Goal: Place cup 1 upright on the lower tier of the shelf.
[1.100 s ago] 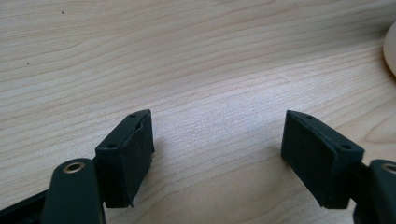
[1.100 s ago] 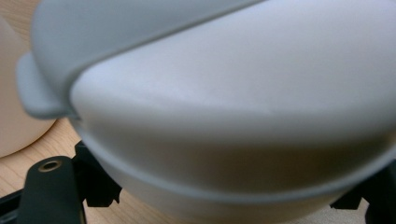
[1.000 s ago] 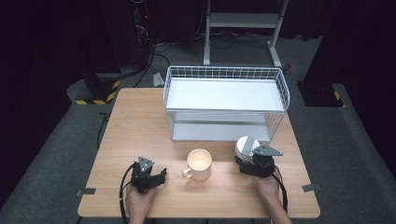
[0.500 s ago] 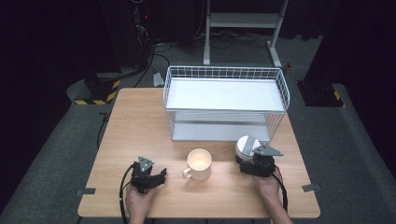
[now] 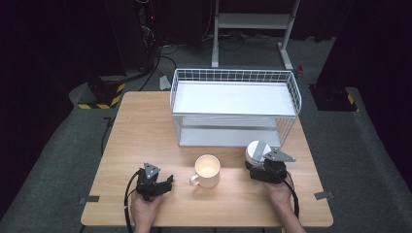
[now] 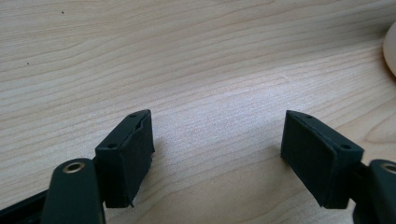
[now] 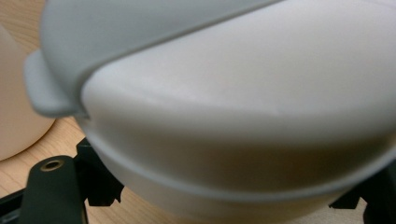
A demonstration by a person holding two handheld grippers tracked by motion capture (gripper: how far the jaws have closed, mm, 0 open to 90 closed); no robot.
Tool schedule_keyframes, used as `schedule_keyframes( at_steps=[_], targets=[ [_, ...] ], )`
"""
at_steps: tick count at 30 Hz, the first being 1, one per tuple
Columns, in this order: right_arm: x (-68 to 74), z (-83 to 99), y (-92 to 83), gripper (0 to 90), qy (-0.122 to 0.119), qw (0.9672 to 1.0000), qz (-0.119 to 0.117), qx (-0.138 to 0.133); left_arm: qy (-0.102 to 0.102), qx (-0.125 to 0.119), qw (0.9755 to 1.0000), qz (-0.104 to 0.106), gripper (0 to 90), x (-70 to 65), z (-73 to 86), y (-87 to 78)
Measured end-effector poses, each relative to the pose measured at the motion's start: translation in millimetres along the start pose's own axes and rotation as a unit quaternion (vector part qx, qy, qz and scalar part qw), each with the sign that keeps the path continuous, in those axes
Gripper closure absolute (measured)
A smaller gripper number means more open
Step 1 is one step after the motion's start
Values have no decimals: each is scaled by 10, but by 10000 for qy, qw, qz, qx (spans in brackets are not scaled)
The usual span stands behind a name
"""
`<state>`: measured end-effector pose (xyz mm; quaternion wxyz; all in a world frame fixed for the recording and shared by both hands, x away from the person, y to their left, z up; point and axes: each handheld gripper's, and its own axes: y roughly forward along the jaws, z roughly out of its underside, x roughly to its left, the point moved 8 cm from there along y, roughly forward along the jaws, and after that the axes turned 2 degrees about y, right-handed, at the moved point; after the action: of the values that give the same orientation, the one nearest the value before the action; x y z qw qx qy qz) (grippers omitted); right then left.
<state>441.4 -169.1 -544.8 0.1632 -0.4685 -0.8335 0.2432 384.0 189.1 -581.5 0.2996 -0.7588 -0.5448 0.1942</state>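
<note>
My right gripper [image 5: 265, 165] holds the lidded white container [image 5: 256, 151] between its jaws, low over the table [image 5: 145, 126]. The wire rack [image 5: 233, 77] lies just ahead of it. My left gripper [image 5: 154, 180] rests open and empty, farther from the rack.

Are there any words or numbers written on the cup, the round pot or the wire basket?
None: the cream ceramic mug, the white round container with a grey lid and the white wire basket are all plain, with no readable letters, numbers or signs on them.
</note>
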Motion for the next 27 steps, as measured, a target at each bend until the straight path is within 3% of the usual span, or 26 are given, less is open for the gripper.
schedule_keyframes(
  at_steps=[16, 27],
  targets=[
    [-33, -12, -46, 187, 173, 9998, -36, -10, -26, -20, 10000, -10, 256, -2, -3, 2],
    [-32, -84, -53, 188, 115, 9999, -37, -5, -27, -20, 10000, -9, 255, -2, -3, 3]
  ],
)
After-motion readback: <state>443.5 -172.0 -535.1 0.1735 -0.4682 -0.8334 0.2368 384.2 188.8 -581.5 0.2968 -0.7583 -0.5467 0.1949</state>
